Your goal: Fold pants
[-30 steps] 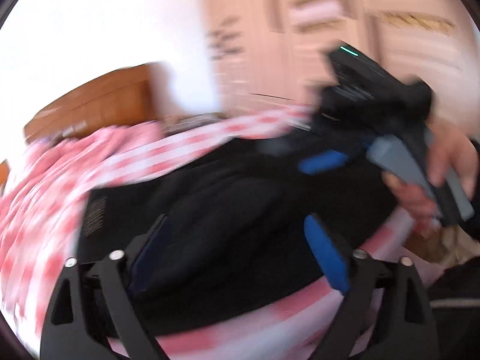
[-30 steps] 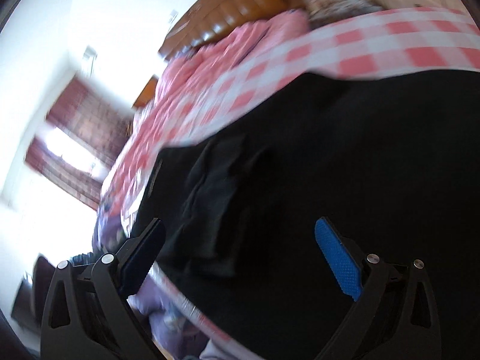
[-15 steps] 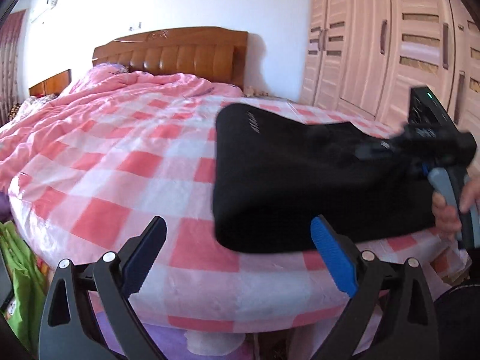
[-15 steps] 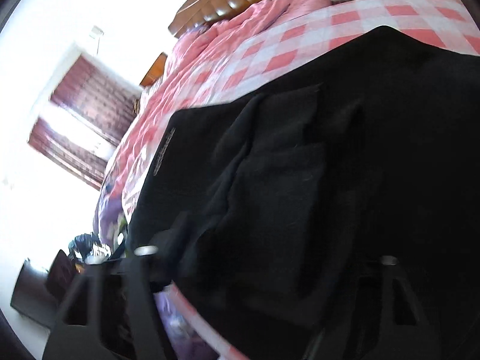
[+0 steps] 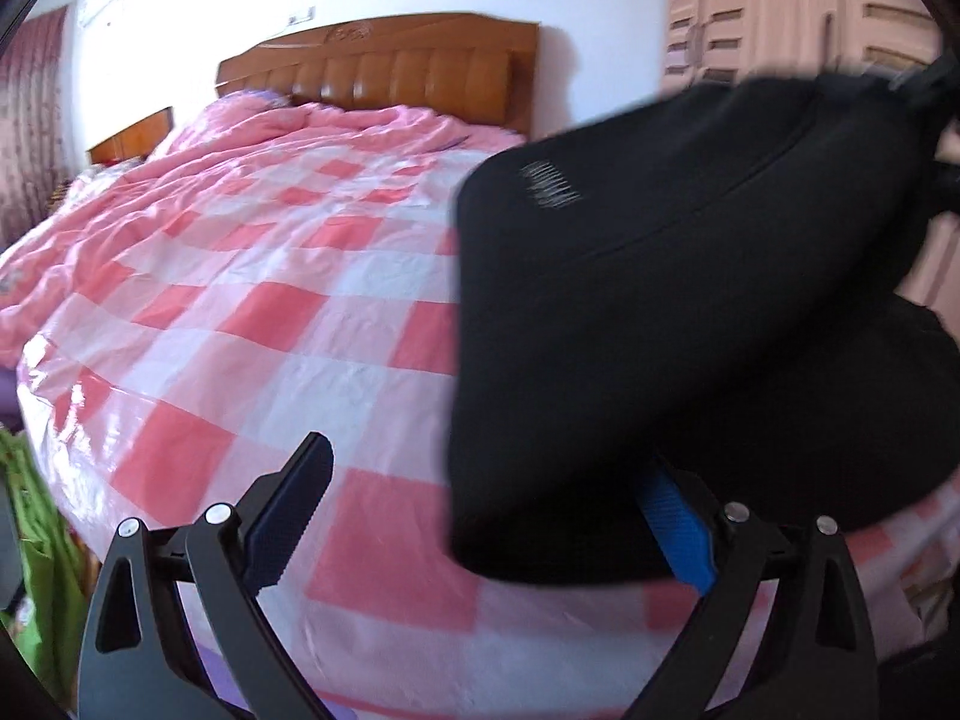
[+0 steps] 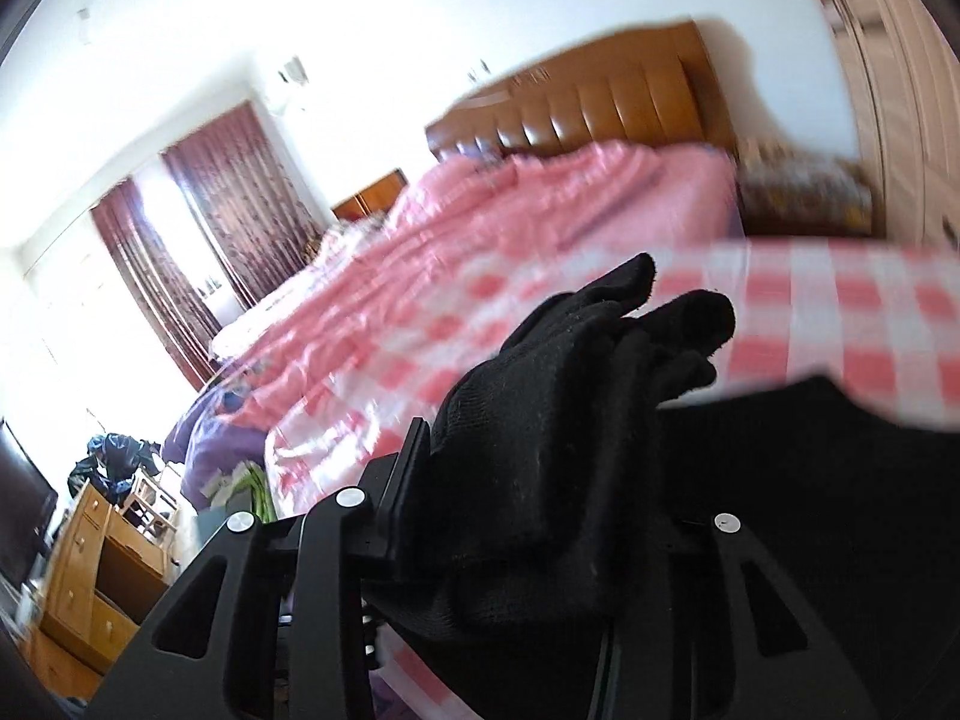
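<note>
On the smooth pink checked bed cover (image 5: 252, 324), soft black pants (image 5: 660, 300) are bunching as the right claw (image 6: 528, 480) is closing on them; the left claw (image 5: 480, 510) is gaping, gripping nothing.

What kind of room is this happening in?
Most likely a home bedroom: a bed with a pink checked cover and a wooden headboard, a tall wardrobe beside it, and dark red curtains at a bright window.
</note>
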Demonstrator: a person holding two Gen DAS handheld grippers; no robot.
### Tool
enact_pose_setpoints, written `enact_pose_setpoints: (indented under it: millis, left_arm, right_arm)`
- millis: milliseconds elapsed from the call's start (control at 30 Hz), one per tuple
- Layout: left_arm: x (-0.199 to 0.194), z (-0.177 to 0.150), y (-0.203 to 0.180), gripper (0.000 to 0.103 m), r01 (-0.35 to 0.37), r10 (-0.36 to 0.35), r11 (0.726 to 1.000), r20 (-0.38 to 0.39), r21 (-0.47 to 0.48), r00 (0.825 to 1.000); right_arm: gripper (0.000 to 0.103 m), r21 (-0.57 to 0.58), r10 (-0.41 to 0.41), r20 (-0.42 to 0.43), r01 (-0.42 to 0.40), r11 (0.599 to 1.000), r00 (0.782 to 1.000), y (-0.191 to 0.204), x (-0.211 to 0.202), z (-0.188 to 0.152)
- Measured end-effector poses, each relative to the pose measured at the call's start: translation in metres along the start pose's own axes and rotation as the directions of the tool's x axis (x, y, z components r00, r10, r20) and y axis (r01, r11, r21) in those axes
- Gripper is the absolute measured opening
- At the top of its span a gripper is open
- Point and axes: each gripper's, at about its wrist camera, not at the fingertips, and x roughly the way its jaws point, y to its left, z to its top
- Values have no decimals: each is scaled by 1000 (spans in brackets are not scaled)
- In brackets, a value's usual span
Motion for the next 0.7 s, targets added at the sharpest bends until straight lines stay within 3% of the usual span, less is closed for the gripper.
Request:
enact_pose_setpoints:
  millis: [67,100,167,333,467,567,700]
  left_arm:
    - [7,6,6,100,-11,10,999,-22,-35,1000]
    - [8,7,8,102,-6,5,999,-27,-44,1000]
    - [8,8,7,102,-19,18,999,-27,-30,999]
    - [4,7,-3,102,-85,86,996,-19,36,996]
    - [3,10,-13,102,-128,130,988,-10,87,992]
    - [1,11,-19,102,-162,164,978,-1,128,986]
    - [-6,16,-26,102,-196,195,967,23,162,981]
  right_arm:
    - [37,-18,-7,44,8,1000,999,3,-15,9]
    - [28,-21,-16,64,17,1000,998,-1,-23,11]
    - [21,-3,-37,95,38,999,995,-15,-44,11]
    - [19,117,-124,3,123,986,992,-77,-51,-42]
    - [18,245,-137,-93,156,957,986,-122,-39,-100]
    - [18,277,-120,-76,136,951,990,-130,-43,-111]
    - [18,232,-127,-17,127,964,992,-117,-59,-101]
